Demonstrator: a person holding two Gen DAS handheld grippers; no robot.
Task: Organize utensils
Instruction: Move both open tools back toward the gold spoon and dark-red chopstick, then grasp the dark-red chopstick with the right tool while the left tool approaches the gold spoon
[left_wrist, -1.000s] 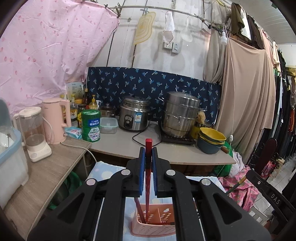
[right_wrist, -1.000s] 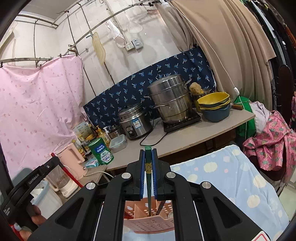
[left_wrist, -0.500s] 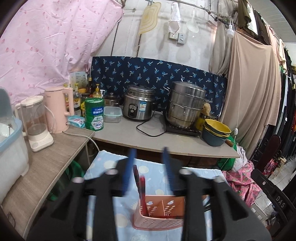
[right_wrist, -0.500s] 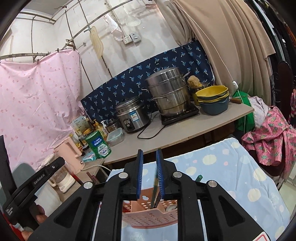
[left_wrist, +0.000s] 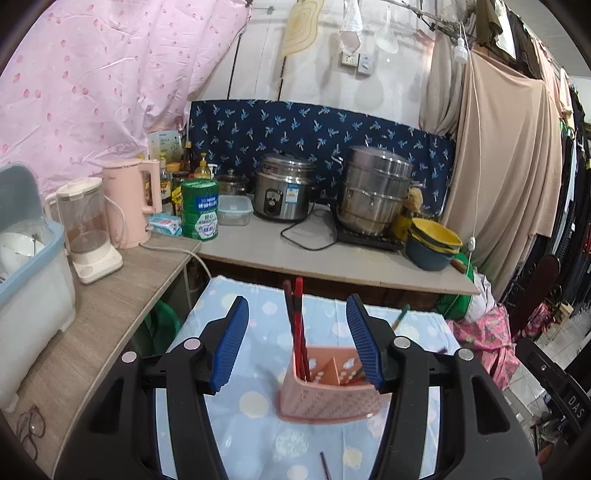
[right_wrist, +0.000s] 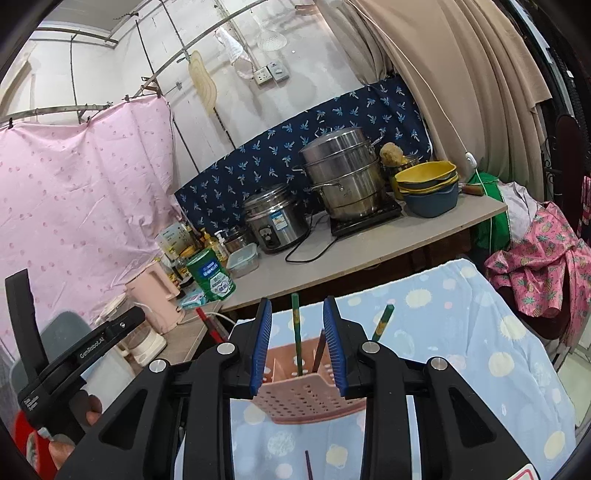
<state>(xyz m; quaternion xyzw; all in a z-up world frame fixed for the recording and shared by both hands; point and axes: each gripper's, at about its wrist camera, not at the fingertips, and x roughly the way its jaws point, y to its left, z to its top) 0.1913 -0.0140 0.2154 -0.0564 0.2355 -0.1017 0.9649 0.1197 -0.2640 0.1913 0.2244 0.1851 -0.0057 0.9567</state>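
While "GenRobot.AI" marks the left gripper, both grippers' jaws have just been opening, empty, above the pink caddy

On my left gripper, its black side reads "GenRobot.AI". "DAS" stands on a black chair back at my right. The green tin's label is too small for me to read.

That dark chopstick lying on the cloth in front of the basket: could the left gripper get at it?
Probably yes. The chopstick lies alone on the bare cloth, nearer than the basket, with nothing over it. The left gripper is open and empty, but it would have to draw back and tip down.
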